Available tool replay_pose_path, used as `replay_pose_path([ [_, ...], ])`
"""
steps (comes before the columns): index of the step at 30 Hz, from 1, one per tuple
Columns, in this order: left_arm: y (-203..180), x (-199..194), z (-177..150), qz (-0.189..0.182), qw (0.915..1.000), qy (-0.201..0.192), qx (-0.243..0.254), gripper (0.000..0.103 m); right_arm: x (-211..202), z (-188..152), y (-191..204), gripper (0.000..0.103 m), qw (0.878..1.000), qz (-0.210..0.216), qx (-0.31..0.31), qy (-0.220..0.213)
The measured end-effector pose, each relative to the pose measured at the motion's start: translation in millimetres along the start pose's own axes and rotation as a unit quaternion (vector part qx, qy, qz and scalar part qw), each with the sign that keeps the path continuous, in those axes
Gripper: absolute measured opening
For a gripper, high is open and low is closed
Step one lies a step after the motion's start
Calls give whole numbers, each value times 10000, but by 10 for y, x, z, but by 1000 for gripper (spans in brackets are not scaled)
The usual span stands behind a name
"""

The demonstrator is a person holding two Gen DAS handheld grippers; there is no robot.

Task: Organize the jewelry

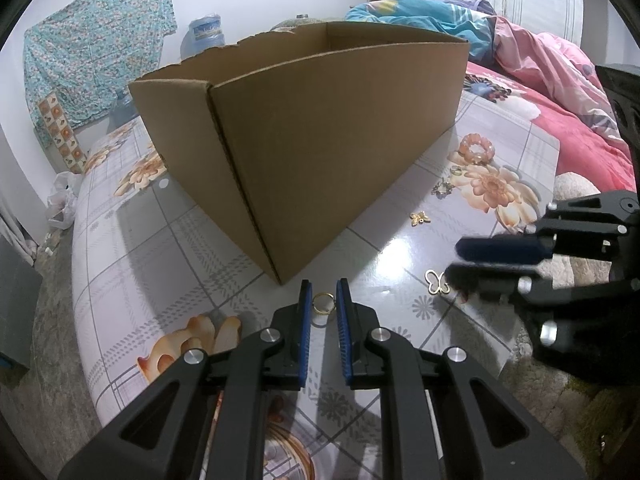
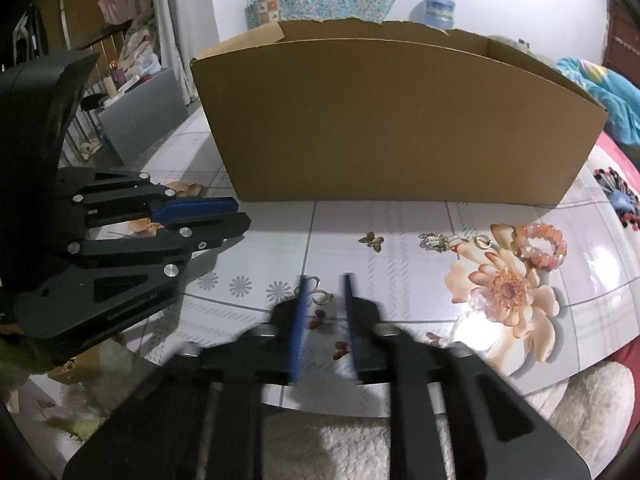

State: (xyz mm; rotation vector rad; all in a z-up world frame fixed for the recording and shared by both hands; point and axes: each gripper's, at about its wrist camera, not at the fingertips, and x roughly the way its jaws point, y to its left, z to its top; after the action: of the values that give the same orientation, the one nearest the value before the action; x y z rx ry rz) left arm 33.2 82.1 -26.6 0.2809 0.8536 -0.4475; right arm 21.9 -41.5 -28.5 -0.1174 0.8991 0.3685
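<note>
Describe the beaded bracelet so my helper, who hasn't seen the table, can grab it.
Find the big cardboard box on the floral tablecloth. Near its right end, a printed peach flower has jewelry along its top. The beaded bracelet is the chunky pink-orange ring, far bigger than the small gold pieces beside it.

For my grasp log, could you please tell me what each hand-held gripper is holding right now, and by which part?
Nothing is held. The left hand-held gripper stands open around a gold ring; the right hand-held gripper is open over a butterfly charm.
</note>
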Motion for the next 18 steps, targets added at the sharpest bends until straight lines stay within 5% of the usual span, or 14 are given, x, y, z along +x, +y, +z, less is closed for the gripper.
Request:
replay_pose_path([
  [5,3,2,-4,-6,10000,-8,7,12,100,22,54,31,9998,6,-148,122],
  [8,0,3,-14,-11,10000,1,1,12,106,34,113,16,9993,-79,-341,103],
  [17,7,-3,-10,1,10000,-2,-6,12,89,44,112,12,9992,-72,-390,90],
  [18,5,-4,-10,3,10000,0,-5,12,88,45,114,0,9992,-61,-394,81],
])
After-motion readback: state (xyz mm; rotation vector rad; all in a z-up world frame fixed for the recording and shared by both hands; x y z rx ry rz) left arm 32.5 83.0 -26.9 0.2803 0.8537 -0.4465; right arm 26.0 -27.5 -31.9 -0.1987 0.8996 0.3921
